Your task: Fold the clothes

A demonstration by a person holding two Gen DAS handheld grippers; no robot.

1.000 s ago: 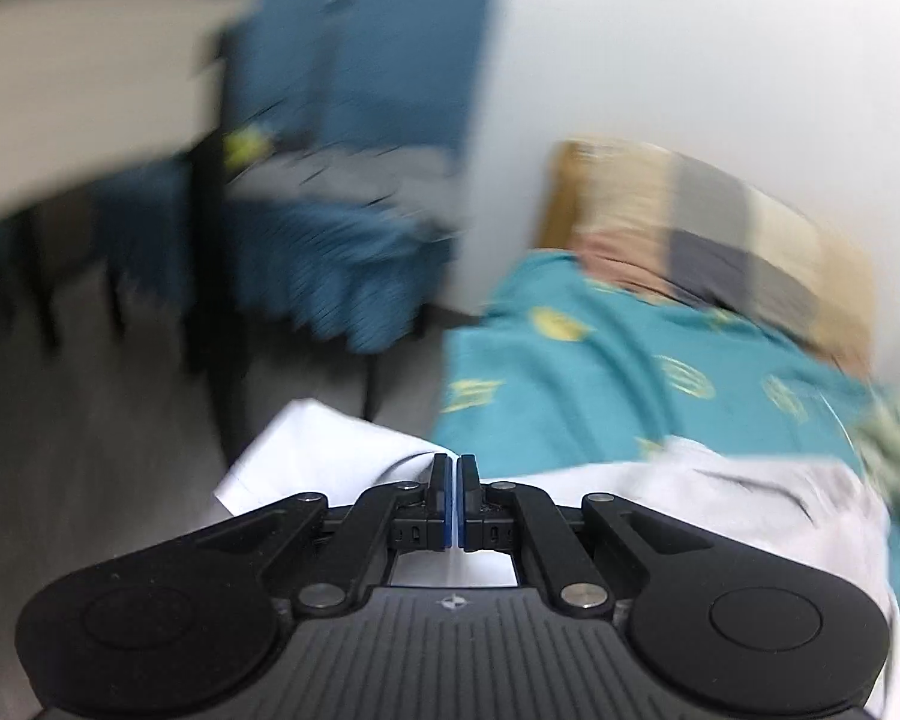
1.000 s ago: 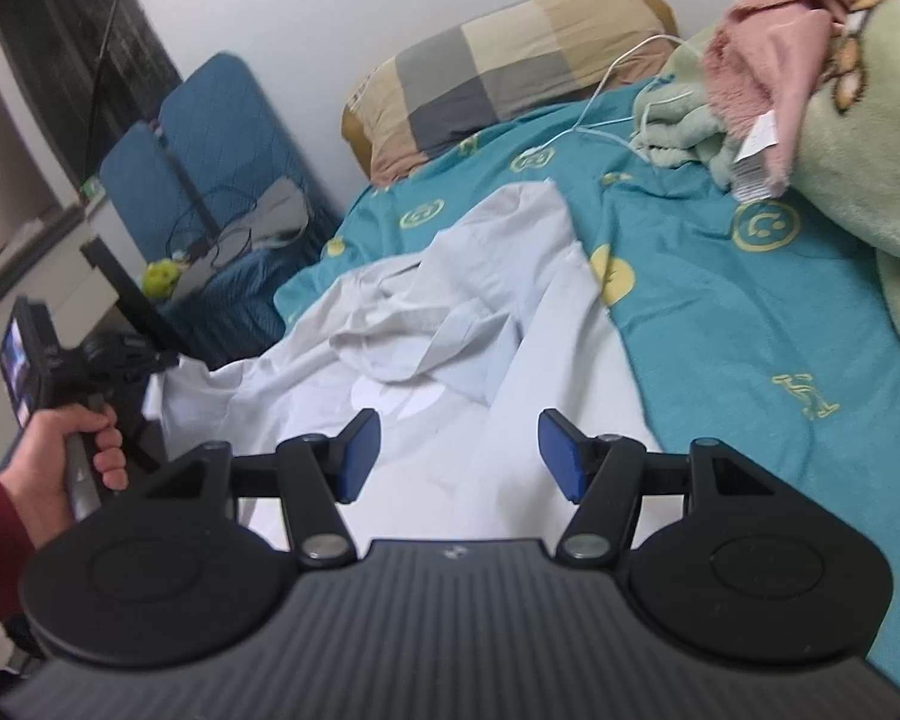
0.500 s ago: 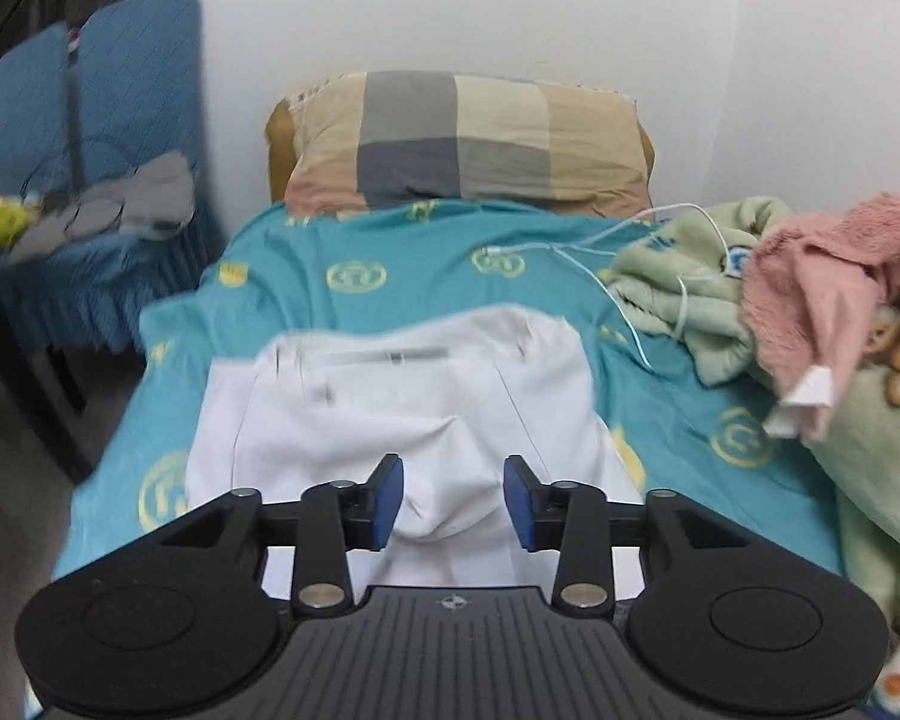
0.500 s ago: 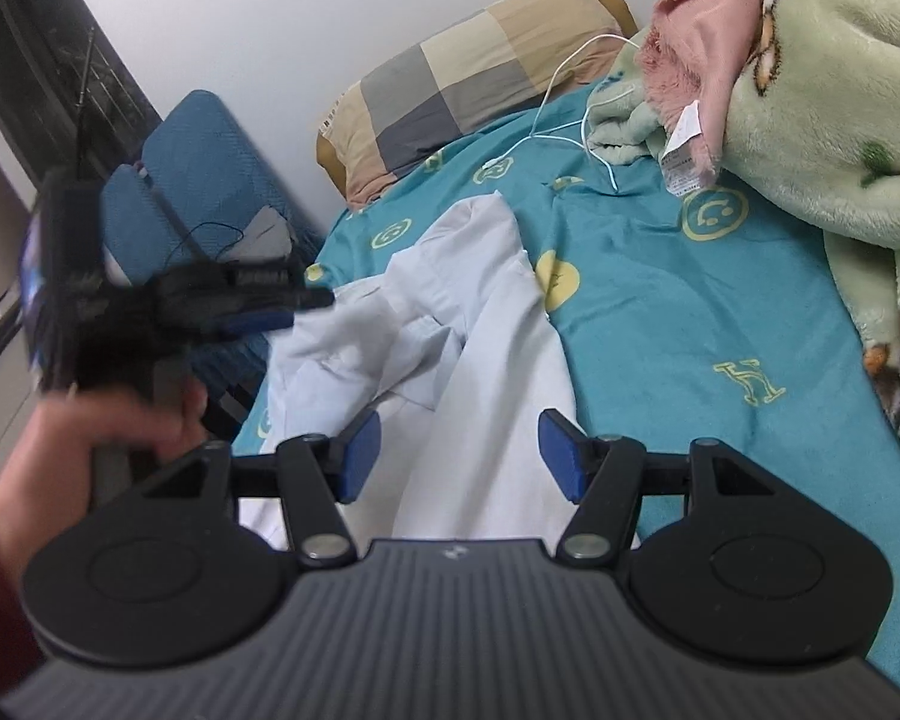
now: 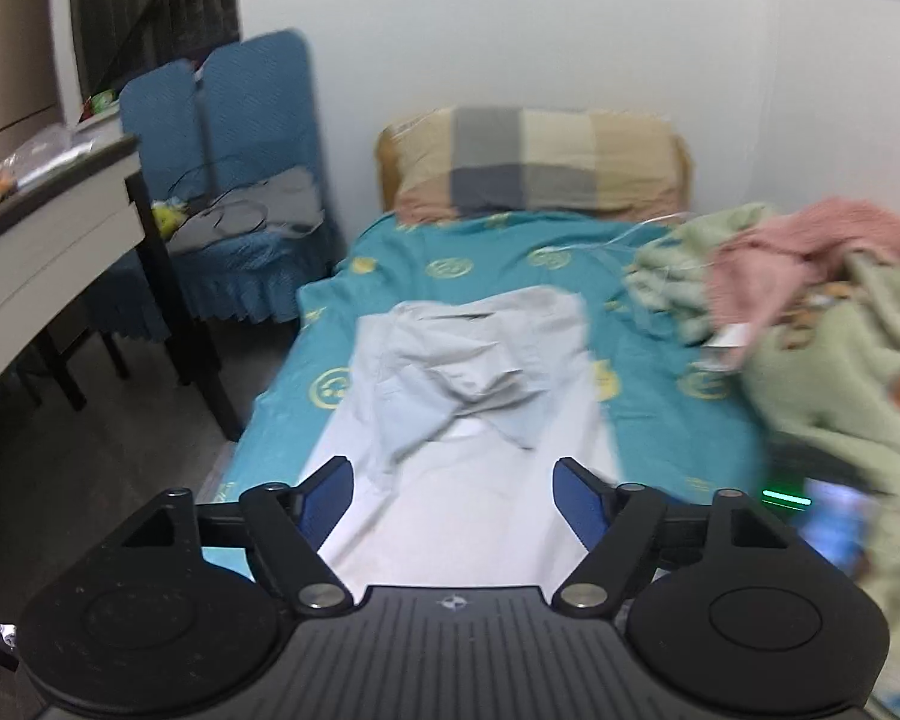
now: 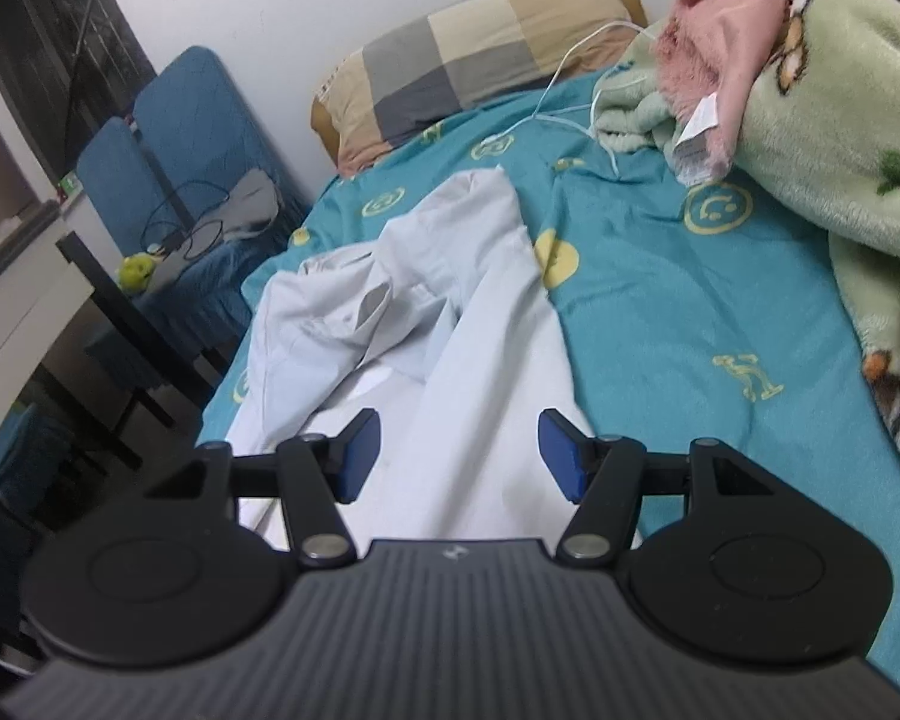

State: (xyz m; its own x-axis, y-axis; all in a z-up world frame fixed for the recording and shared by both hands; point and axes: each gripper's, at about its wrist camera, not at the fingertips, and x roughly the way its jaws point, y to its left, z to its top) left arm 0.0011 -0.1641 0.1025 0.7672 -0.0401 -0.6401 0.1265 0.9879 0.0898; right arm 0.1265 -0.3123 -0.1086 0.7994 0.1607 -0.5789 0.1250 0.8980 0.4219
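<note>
Step in hand, as I read it: between folds, with one side of the shirt (image 5: pixel 468 420) already laid over and nothing gripped. Left gripper (image 5: pixel 453 498) hangs above the near end of the shirt, jaws opening, no cloth between the pads, so released. Right gripper (image 6: pixel 459 456) likewise hovers over the near part of the shirt (image 6: pixel 450 324), jaws apart, pads clear of the fabric, holding nothing.

Next move, my guess: flatten or re-lay the bunched flap, then pick the far or right edge for the next fold. That calls for both grippers to come down to the cloth and pinch one layer only, not the sheet under it.

Shirt: pale, near white with a bluish tint, lying lengthwise down the middle of the bed (image 5: pixel 648 420) on the teal sheet, near end towards the grippers, far end short of the pillow (image 5: pixel 534 162). Left side is folded inward and sits rumpled in a loose heap across the middle; a dark opening shows in the heap, cuff or collar I cannot tell. Right edge runs fairly straight and flat. Near part is smooth. Left edge lies close to the bed's left side. Blankets (image 6: pixel 810 120) lie right of it, apart from the shirt. Left view is blurred.
</note>
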